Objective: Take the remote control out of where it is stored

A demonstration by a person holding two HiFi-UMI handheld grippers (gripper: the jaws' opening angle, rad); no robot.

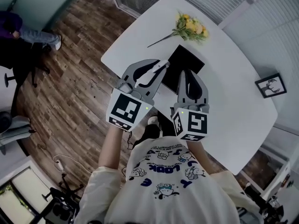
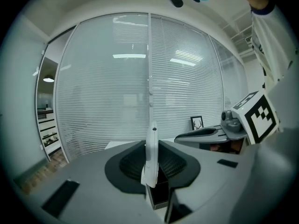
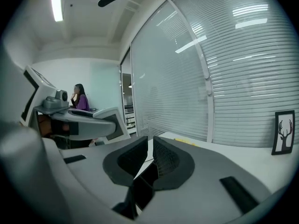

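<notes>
While my left tongs (image 1: 159, 68) are clamped part-way shut on the remote control (image 1: 153, 74), the thing I came for is already out of its store and in my grip, held above the white table (image 1: 224, 87). Its long axis runs along the jaws and juts past the tips, aiming away from me toward the near corner of the flat black box (image 1: 191, 59), which I take to be where it was kept. My right tongs (image 1: 189, 73) hang just beside it on the right, over that box, jaws only a narrow slit apart with nothing in them. So the left hand owns the remote, and any handover or set-down would start from there.

From the head view I cannot judge how well the remote clears the box. In the left gripper view, it stands edge-on between the pads (image 2: 135, 160), a thin white blade against the blinds, with the framed deer picture (image 2: 196, 122) far behind. Through its slit, the right gripper view shows only bare table.
</notes>
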